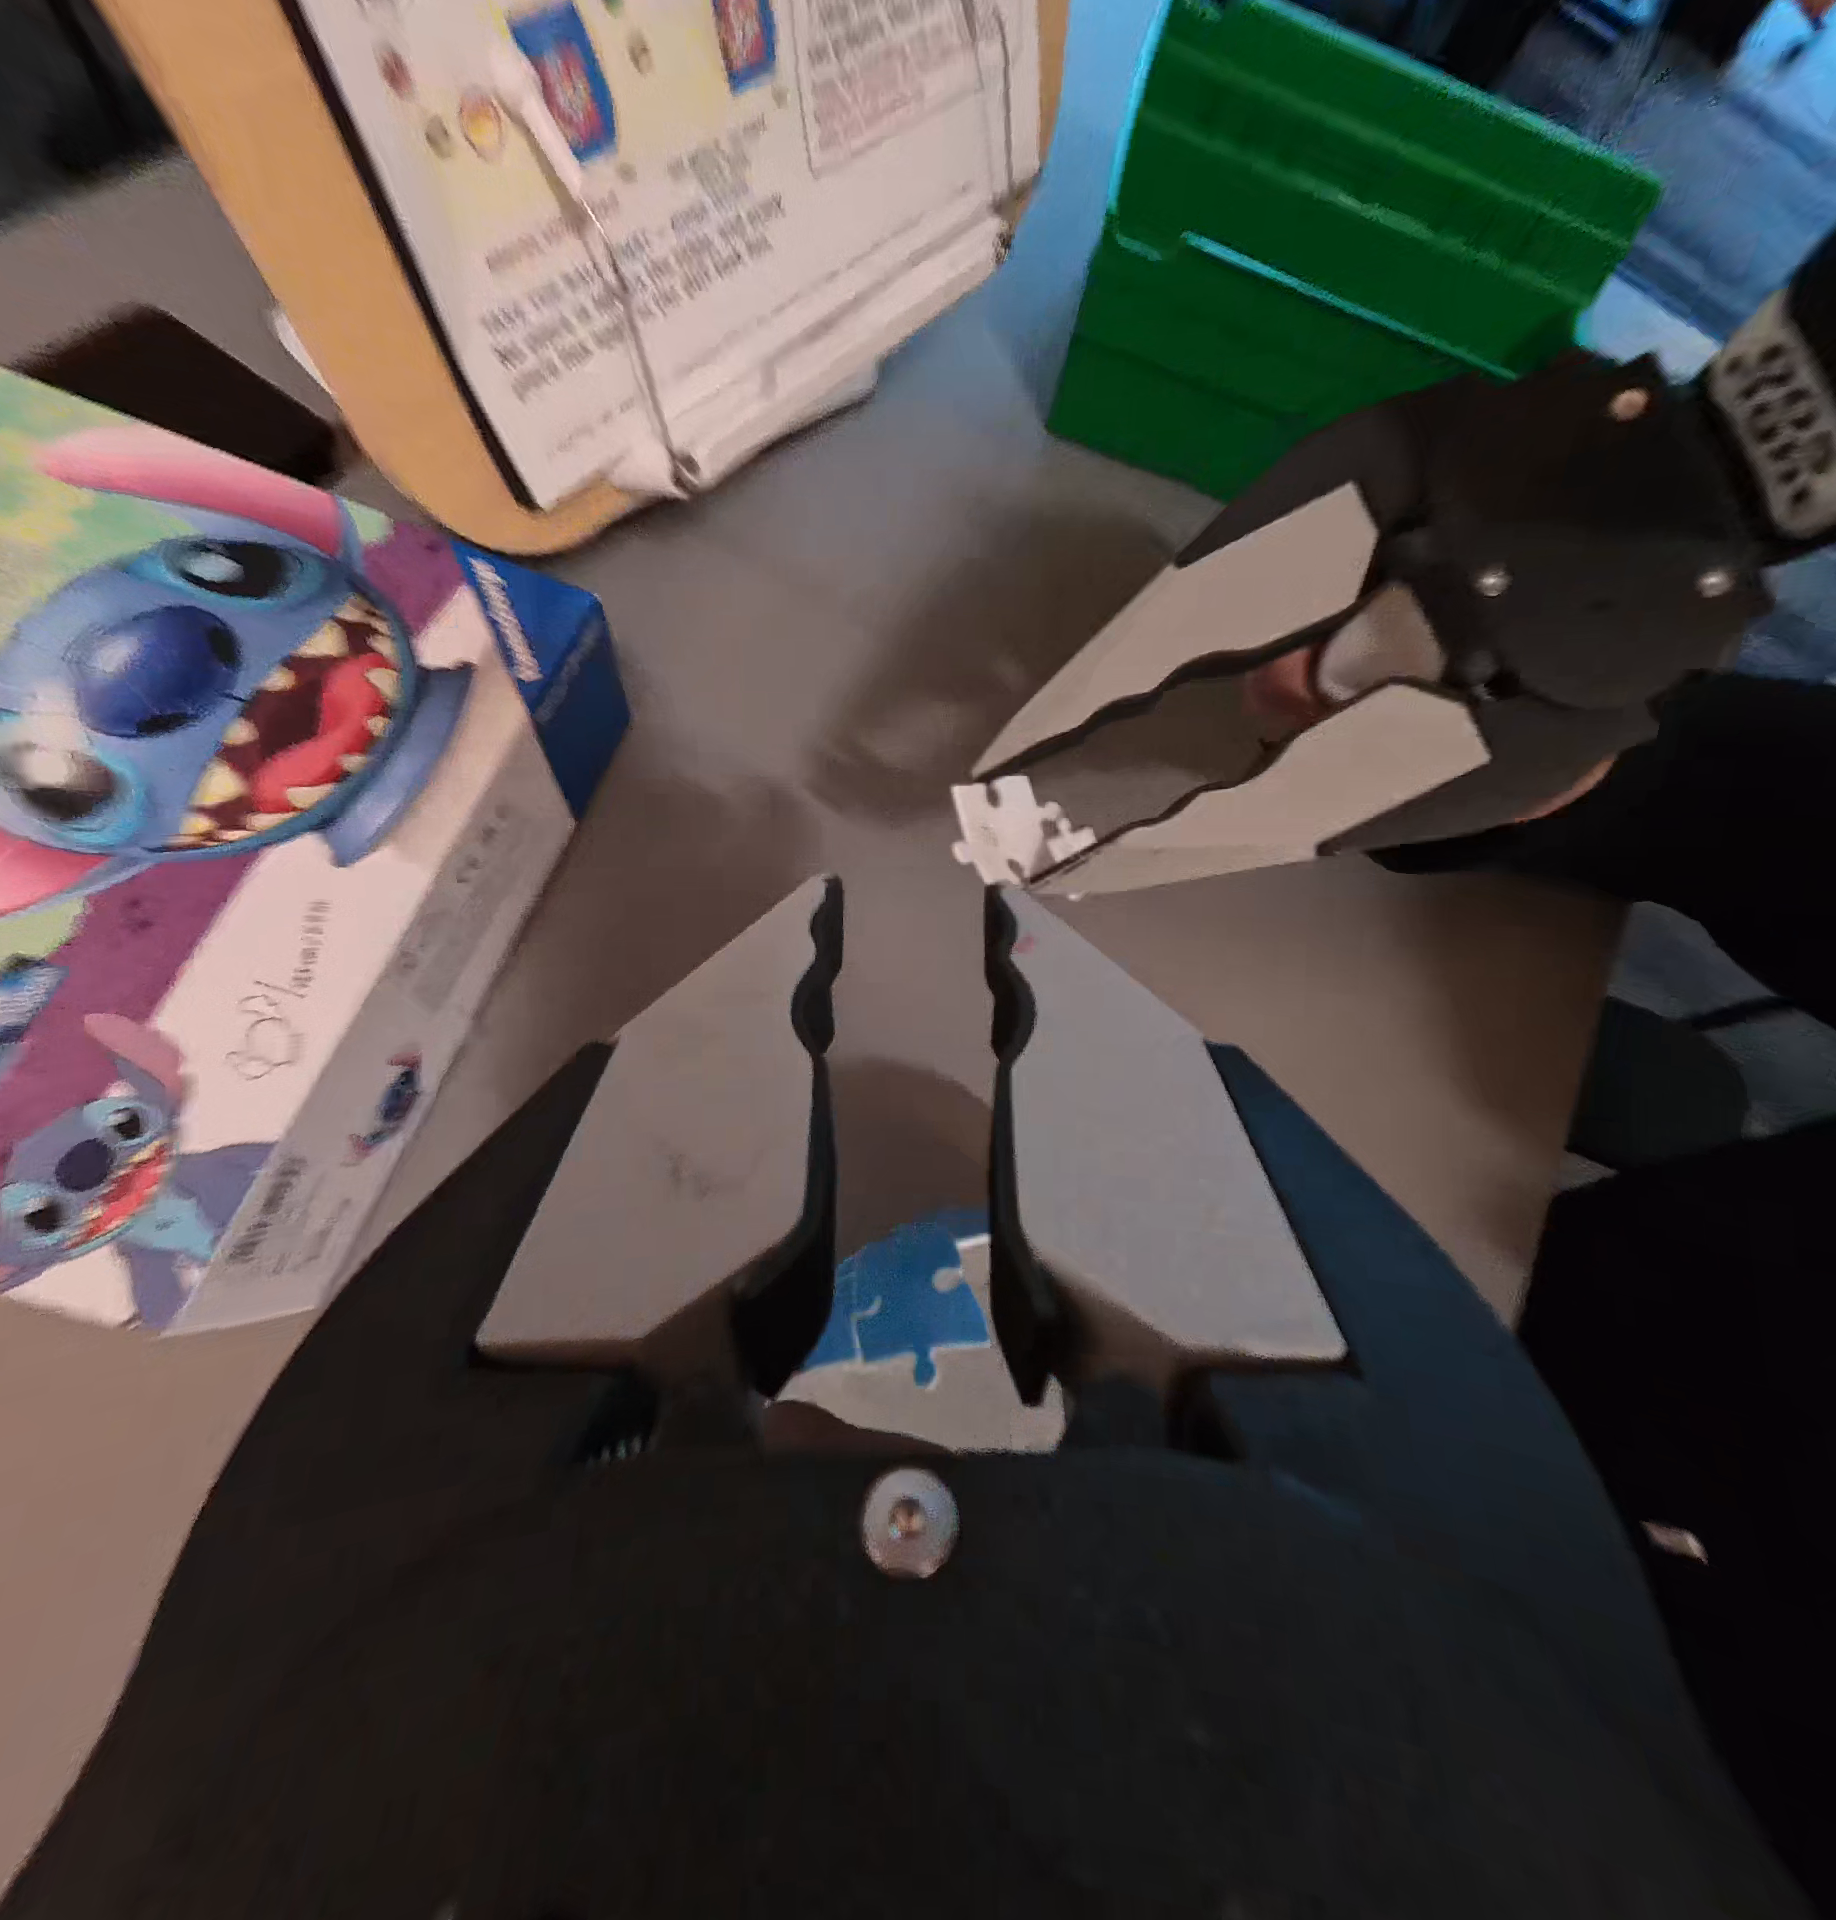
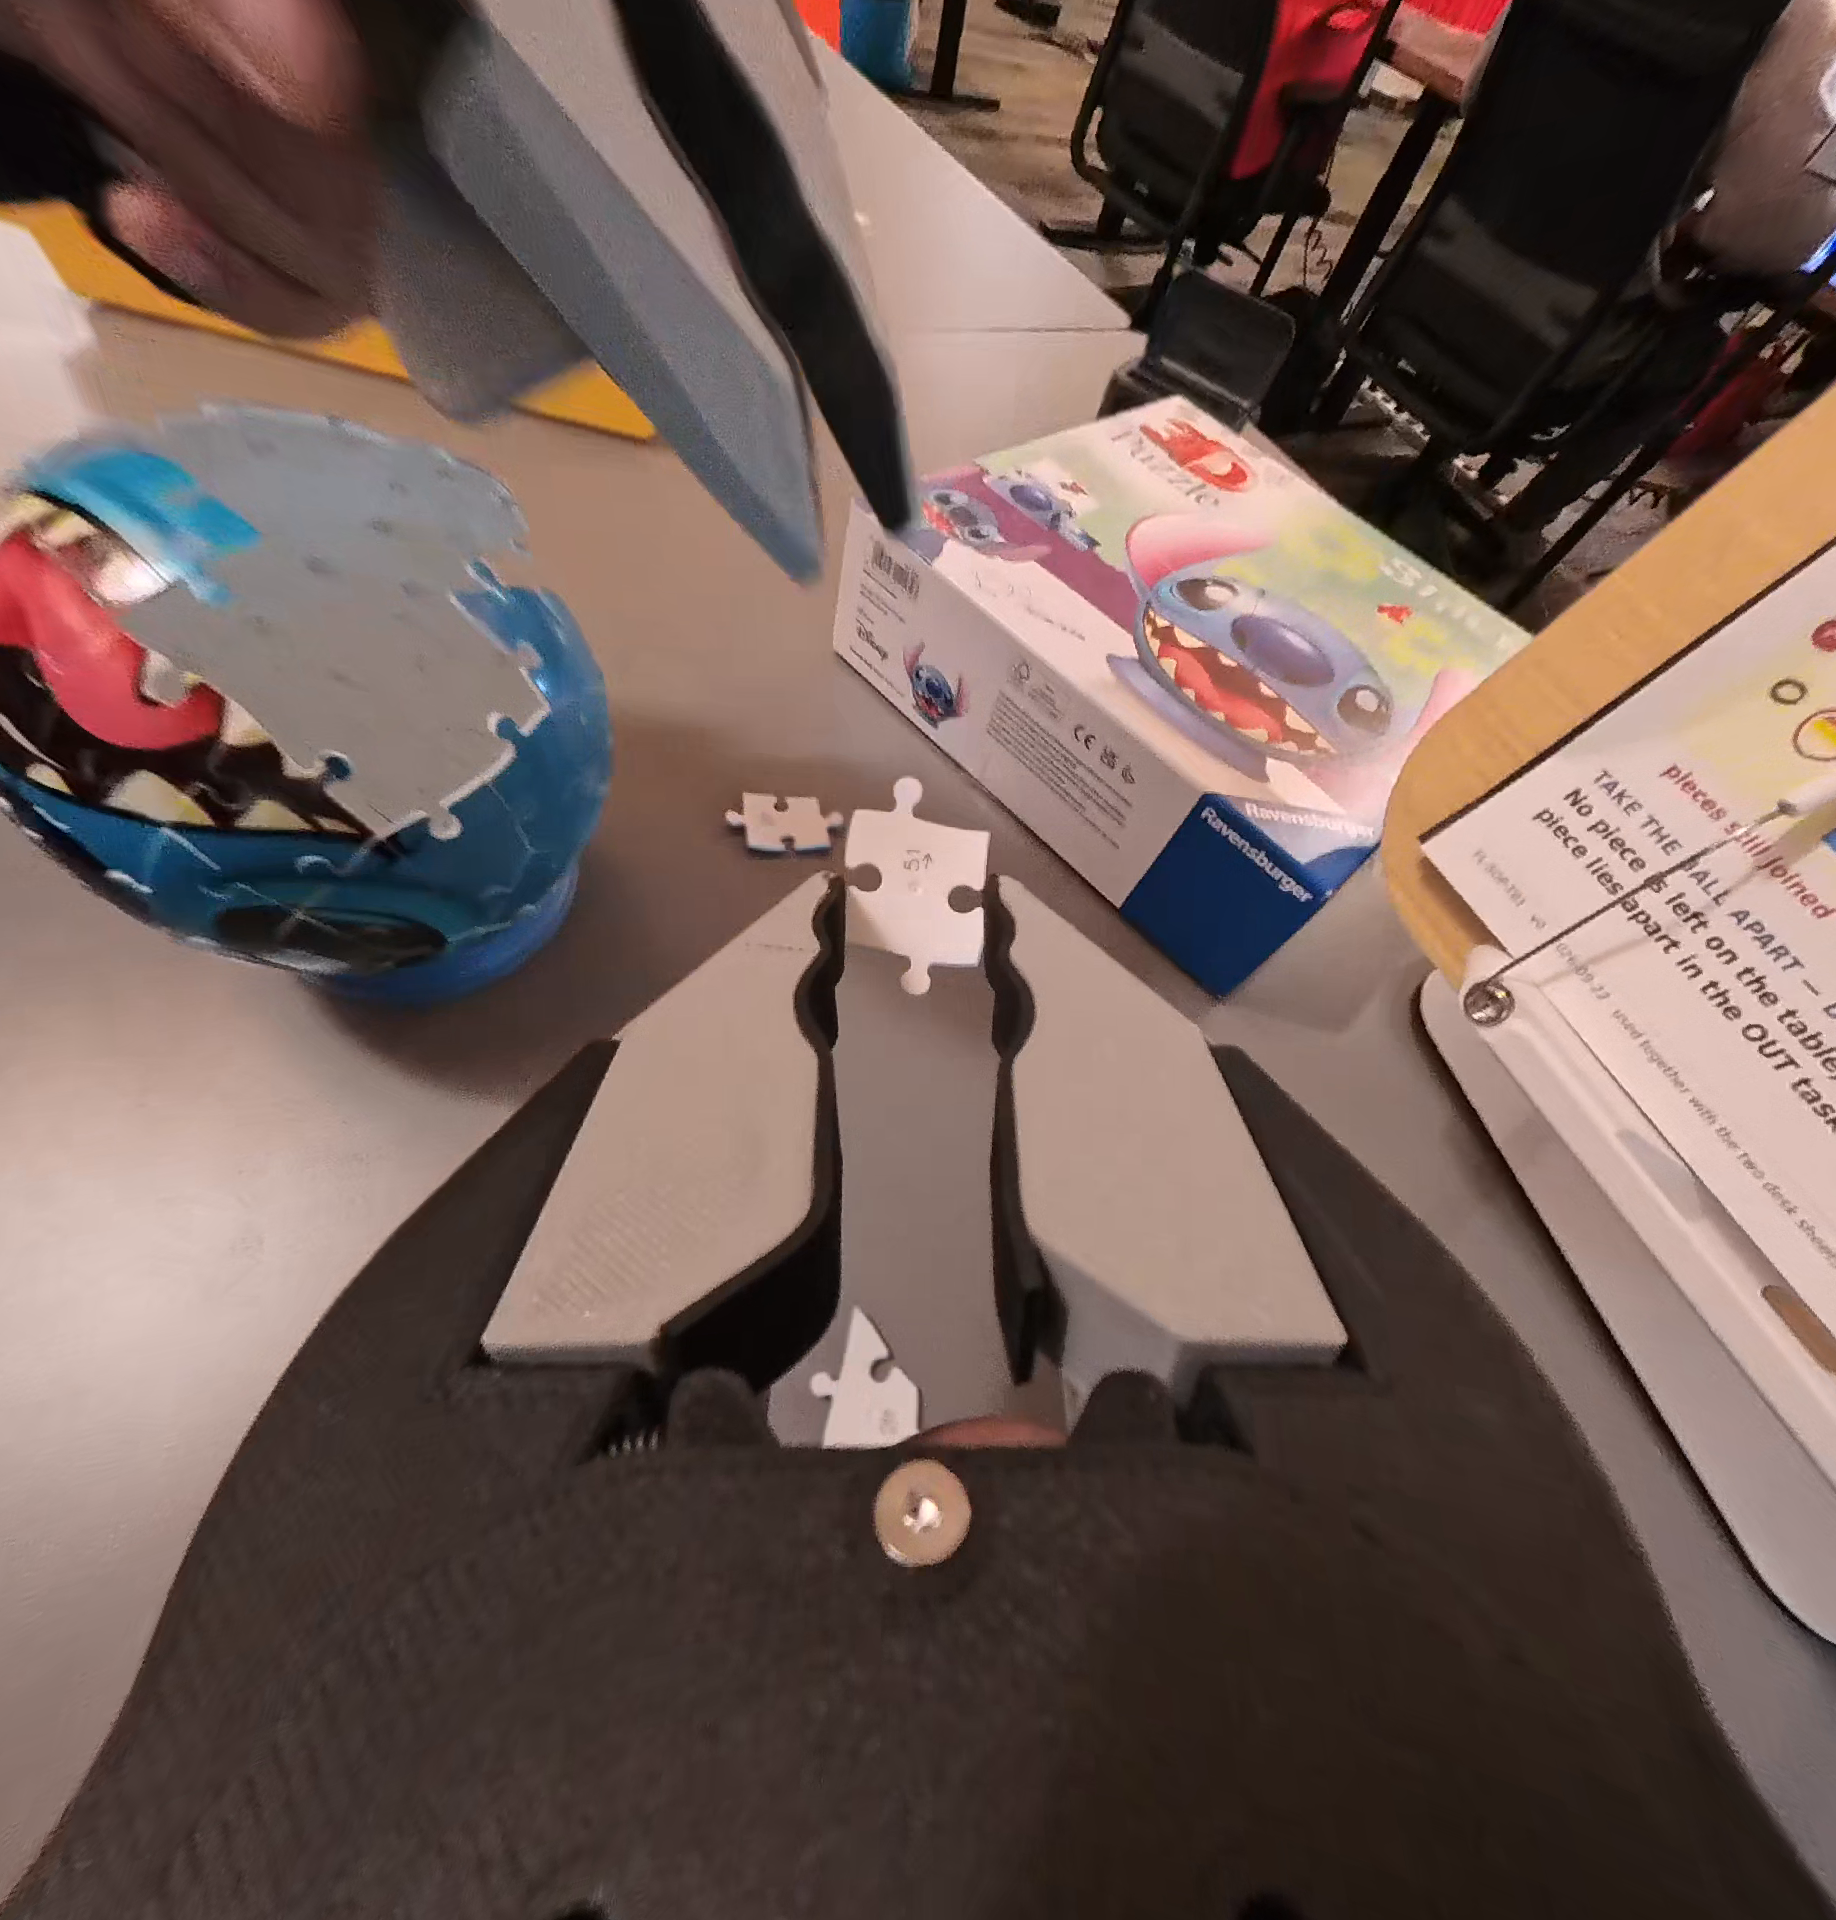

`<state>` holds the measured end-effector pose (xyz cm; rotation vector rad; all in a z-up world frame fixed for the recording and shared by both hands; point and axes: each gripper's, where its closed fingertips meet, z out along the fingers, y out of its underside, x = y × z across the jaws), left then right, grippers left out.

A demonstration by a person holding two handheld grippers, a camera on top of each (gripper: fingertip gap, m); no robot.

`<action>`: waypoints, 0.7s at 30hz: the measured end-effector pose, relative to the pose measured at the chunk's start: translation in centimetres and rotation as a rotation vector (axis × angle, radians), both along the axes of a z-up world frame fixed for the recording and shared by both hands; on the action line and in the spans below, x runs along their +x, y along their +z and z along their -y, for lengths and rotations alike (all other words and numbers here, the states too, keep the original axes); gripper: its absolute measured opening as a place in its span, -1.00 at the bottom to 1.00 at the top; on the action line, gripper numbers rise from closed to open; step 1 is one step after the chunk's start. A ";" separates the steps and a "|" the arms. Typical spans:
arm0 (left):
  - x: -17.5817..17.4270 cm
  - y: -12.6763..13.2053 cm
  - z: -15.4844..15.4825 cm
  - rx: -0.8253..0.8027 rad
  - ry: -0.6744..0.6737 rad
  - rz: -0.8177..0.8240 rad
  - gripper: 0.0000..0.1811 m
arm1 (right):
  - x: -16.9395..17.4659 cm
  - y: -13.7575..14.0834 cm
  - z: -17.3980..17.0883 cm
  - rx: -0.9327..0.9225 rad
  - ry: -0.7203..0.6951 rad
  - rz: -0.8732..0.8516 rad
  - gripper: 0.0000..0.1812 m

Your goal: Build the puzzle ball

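The partly built puzzle ball [image 2: 270, 707] sits on a blue stand at the left of the grey table [image 2: 114, 1195]. It is blue with a red tongue, and its top is open, showing the grey backs of the pieces. My right gripper [image 2: 916, 896] is shut on a white-backed puzzle piece [image 2: 919, 904] held at its tips above the table. It also shows in the left wrist view [image 1: 1028, 831] with the piece [image 1: 987, 821]. My left gripper [image 1: 914, 899] is open and empty, just above part of the ball [image 1: 903, 1299]. In the right wrist view it [image 2: 852, 540] hangs right of the ball.
A loose piece [image 2: 779, 826] lies on the table ahead, and another [image 2: 862, 1392] lies under my right gripper. The puzzle box [image 2: 1153, 675] lies to the right. An instruction sheet on a white stand [image 2: 1672, 935] is at far right. A green box [image 1: 1309, 260] stands behind. The tips of one gripper are about 6 centimetres away from the tips of the other.
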<state>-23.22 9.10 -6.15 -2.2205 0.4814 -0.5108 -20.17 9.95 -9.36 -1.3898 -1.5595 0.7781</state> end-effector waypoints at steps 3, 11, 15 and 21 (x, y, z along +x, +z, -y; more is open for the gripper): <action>1.2 -1.4 -0.4 -0.117 -0.064 0.079 -0.71 | 0.2 0.4 0.3 0.019 -0.019 -0.012 -0.74; 3.2 -2.6 -1.1 -0.193 -0.090 0.154 -0.70 | 0.6 0.2 0.3 0.030 -0.042 -0.032 -0.74; 3.9 -2.5 -0.7 -0.223 -0.142 0.110 -0.81 | 0.5 0.7 0.8 0.001 -0.030 -0.057 -0.74; 4.9 -1.4 -0.6 -0.194 -0.175 0.125 -0.97 | 0.9 1.8 0.8 0.031 -0.051 -0.085 -0.74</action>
